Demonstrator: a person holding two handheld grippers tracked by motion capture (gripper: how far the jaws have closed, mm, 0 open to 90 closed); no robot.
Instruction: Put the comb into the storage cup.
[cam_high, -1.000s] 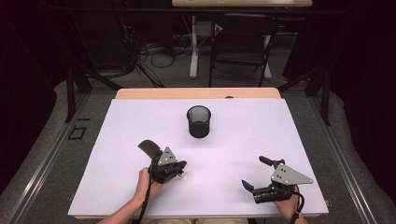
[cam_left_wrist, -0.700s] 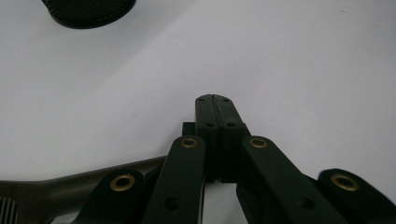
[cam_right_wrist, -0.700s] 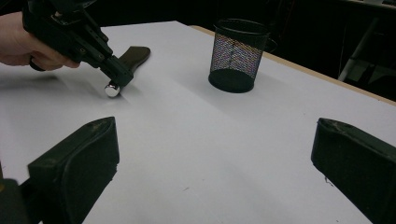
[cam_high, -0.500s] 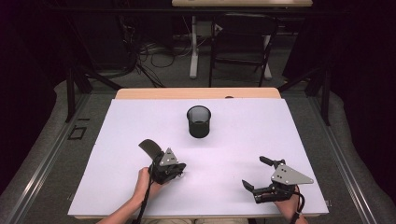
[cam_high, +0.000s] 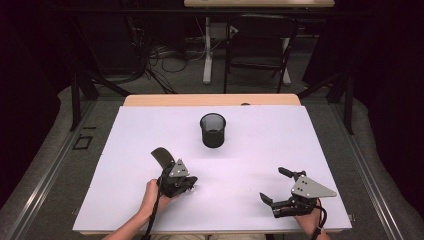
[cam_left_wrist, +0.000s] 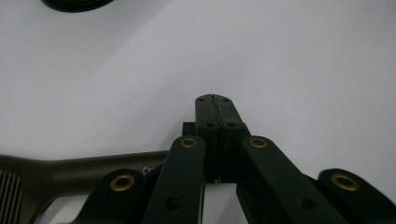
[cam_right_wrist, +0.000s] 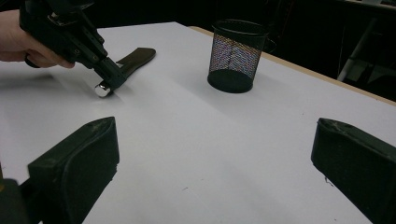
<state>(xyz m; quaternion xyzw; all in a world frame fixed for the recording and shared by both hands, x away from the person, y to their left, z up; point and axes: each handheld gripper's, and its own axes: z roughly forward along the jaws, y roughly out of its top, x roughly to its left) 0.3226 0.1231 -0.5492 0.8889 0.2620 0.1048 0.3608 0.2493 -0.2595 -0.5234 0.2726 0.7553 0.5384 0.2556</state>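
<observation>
Two grippers: your left gripper (cam_high: 187, 186), jaws pressed together, pinches the dark-handled tool (cam_high: 162, 157) lying just nearer you than the mesh cup (cam_high: 213, 130); lift it level. Right gripper (cam_high: 277, 186) waits spread.

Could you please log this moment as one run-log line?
left gripper: shut on knife | right gripper: open, empty | cup: upright
</observation>
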